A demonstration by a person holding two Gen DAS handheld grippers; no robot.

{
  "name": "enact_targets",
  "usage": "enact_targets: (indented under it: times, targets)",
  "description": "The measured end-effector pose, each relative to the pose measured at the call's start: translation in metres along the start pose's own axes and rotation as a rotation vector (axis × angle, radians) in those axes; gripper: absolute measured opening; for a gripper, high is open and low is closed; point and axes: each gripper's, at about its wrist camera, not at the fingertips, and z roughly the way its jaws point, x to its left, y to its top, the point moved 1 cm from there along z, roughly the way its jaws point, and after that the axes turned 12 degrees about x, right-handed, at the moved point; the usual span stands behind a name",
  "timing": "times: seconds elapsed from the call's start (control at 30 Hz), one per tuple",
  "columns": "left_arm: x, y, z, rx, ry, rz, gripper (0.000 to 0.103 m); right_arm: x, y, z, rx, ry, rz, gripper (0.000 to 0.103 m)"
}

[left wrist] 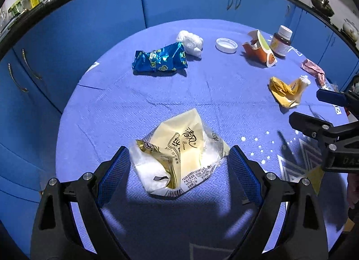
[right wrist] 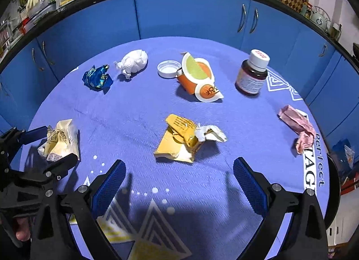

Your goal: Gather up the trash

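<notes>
Left gripper (left wrist: 179,159) spread wide, jaws flanking the cream tissue wrapper (left wrist: 179,159) on the blue-clothed bench (left wrist: 134,103), pads not pressing. Right gripper (right wrist: 179,170) likewise released, jaws empty, just short of the crumpled gold wrapper (right wrist: 179,141). Farther back: blue foil wrapper (right wrist: 97,77), white tissue ball (right wrist: 133,61), orange carton (right wrist: 197,78).

Both tongs are pointed steeply downward, side by side. The left tongs (left wrist: 179,161) are held wide open, the blue-padded fingers (left wrist: 116,170) set well apart and pressed on nothing. The right tongs (right wrist: 179,179) are likewise spread wide with nothing gripped, and a fingertip of the person's left hand (right wrist: 22,230) is seen at the left handle.
</notes>
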Motion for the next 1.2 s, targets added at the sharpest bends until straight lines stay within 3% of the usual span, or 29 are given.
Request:
enact_targets:
  times: [0.2,0.63,0.7,0.83,0.9,1.07,1.2]
  targets:
    - [0.006,0.004,0.005,0.011,-0.01,-0.025,0.088,0.005,0.006,0.009,0.01,0.009,-0.015,0.094]
    - [0.013,0.01,0.004,-0.008,0.002,-0.05,0.075,0.021,0.014,0.017,-0.018,0.009,-0.09,0.093]
    - [0.012,0.012,0.005,-0.01,0.003,-0.052,0.074,0.025,0.014,0.015,-0.033,0.004,-0.113,0.088]
    - [0.014,0.014,0.006,-0.014,0.005,-0.056,0.069,0.032,0.015,0.019,-0.017,0.001,-0.15,0.059]
    - [0.016,0.014,0.005,-0.017,0.006,-0.058,0.064,0.034,0.014,0.021,-0.012,0.002,-0.163,0.052]
    - [0.018,0.015,0.004,-0.022,0.007,-0.064,0.044,0.045,0.011,0.021,-0.019,-0.011,-0.212,0.016]
    - [0.019,0.015,0.001,-0.029,0.001,-0.069,0.035,0.048,0.008,0.018,-0.022,-0.003,-0.231,0.005]
